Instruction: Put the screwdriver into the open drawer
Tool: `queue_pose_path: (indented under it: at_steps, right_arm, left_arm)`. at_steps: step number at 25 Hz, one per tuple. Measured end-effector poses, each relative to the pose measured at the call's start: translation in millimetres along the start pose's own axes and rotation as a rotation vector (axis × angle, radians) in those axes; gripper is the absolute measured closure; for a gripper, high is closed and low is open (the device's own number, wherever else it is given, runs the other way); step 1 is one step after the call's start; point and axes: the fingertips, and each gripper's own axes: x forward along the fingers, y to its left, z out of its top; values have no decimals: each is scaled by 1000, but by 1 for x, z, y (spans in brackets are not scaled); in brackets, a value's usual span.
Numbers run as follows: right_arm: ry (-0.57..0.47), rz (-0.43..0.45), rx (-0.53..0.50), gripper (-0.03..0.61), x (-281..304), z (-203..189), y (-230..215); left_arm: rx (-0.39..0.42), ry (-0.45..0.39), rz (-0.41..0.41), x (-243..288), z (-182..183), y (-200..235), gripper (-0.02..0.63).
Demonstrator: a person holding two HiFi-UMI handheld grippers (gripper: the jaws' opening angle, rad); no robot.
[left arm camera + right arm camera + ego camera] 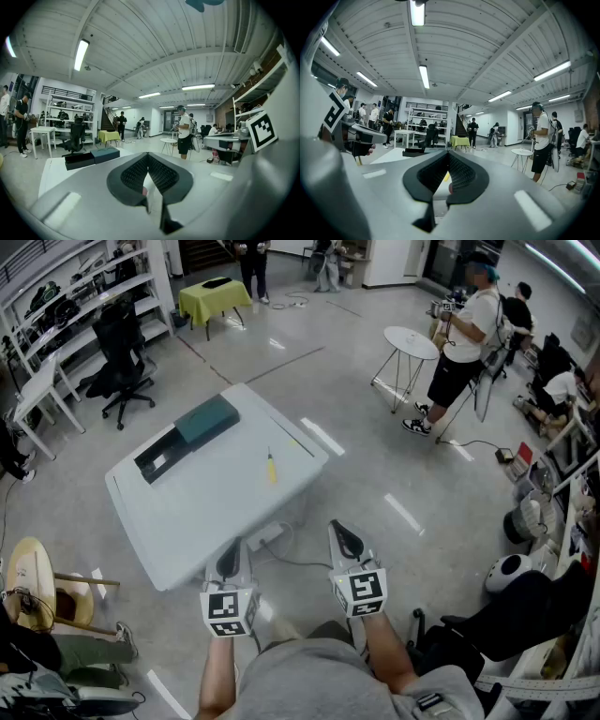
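On table (206,521), right of open drawer (157,458): screwdriver (271,468), plain in head view, hidden in left gripper view. Off table's near edge: left gripper (230,563) and right gripper (346,540), jaws closed, empty.

Table (187,521) centre-left of frame, set cornerwise; drawer cabinet (214,416) on its upper-left part; open drawer (157,458) sticks out of the cabinet toward lower left; screwdriver (271,467) lies on the table right of the cabinet, apart from it, near the right edge; left gripper (230,561) and right gripper (346,538) side by side in lower centre, just off the table's lower-right edge, below the screwdriver; round side table (410,341) upper right, a person (466,338) just right of it; office chair (123,357) upper left, shelving (66,287) behind it
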Motion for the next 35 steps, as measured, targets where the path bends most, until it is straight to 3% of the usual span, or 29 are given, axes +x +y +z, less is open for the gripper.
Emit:
queue_pose_path:
  at_steps: [10,22,29,35]
  right_arm:
    - [13,5,51,575,12,1,10]
    - [35,21,41,575,45,-5,10]
    - [50,21,43,575,89,-8,-22]
    - [65,71,49,575,150,-8,-54]
  left_arm:
    - [-5,3,-1,2,-2,18,601]
    - [-22,12,23,20,-5,35,601]
    - [-36,25,37,67,-2,39,601]
    - [-44,35,71,129,5,46,601]
